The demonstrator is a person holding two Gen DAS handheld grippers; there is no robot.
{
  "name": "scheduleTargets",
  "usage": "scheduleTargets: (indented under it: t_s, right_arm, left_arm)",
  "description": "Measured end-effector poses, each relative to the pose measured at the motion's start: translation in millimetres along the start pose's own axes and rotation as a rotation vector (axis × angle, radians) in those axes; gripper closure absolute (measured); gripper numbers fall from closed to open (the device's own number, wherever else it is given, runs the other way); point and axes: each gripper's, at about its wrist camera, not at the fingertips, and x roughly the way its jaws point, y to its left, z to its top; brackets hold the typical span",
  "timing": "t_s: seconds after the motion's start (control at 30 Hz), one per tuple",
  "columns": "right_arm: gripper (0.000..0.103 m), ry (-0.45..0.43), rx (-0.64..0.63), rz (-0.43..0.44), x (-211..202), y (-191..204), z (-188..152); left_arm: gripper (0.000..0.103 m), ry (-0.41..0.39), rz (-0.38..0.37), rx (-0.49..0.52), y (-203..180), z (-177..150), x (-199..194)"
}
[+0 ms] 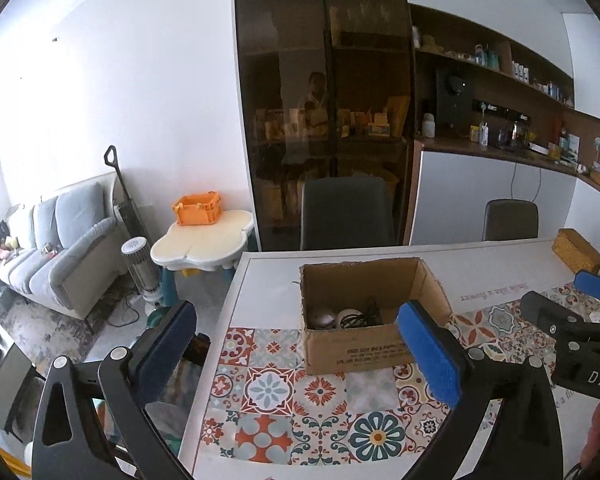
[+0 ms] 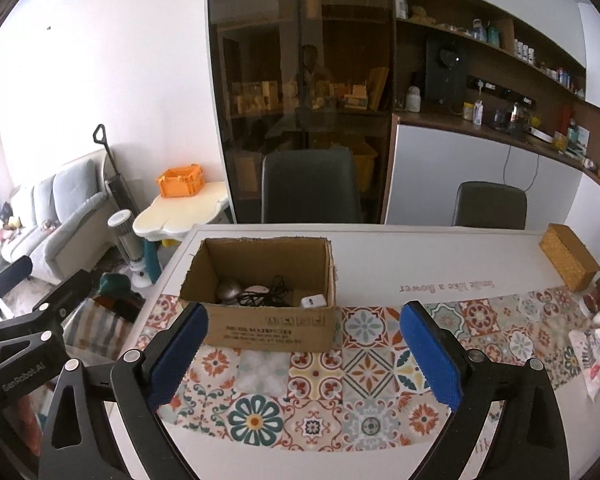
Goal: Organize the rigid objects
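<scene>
An open cardboard box [image 1: 364, 344] [image 2: 268, 330] stands on the tiled table runner [image 1: 320, 400] [image 2: 360, 360]. Inside lie a round silver object [image 2: 228, 290], a pale mouse with a black cable [image 2: 266, 294] and a white charger block [image 2: 313, 301]. My left gripper [image 1: 300, 344] is open and empty, held above the table's left front, with the box just beyond it. My right gripper [image 2: 304, 344] is open and empty, in front of the box and to its right. The right gripper also shows at the right edge of the left wrist view [image 1: 572, 312].
A woven box [image 2: 568, 256] stands at the table's far right, with packets and small items [image 2: 596, 356] near the right edge. Two dark chairs [image 2: 312, 188] stand behind the table. A bag [image 2: 100, 328] sits on the floor left of the table.
</scene>
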Motion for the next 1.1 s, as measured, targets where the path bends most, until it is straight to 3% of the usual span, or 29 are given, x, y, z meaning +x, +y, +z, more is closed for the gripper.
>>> scheduleTargets:
  t_s: [0.37, 1.1]
  right_arm:
    - [0.006, -0.062, 0.012, 0.012, -34.5, -0.9, -9.5]
    - [0.006, -0.122, 0.014, 0.025, -61.3, -2.1, -12.4]
  left_arm:
    - [0.000, -0.059, -0.013, -0.007, 1.5, -0.2, -32.9]
    - [0.000, -0.085, -0.018, -0.006, -1.4, 7.0, -54.9]
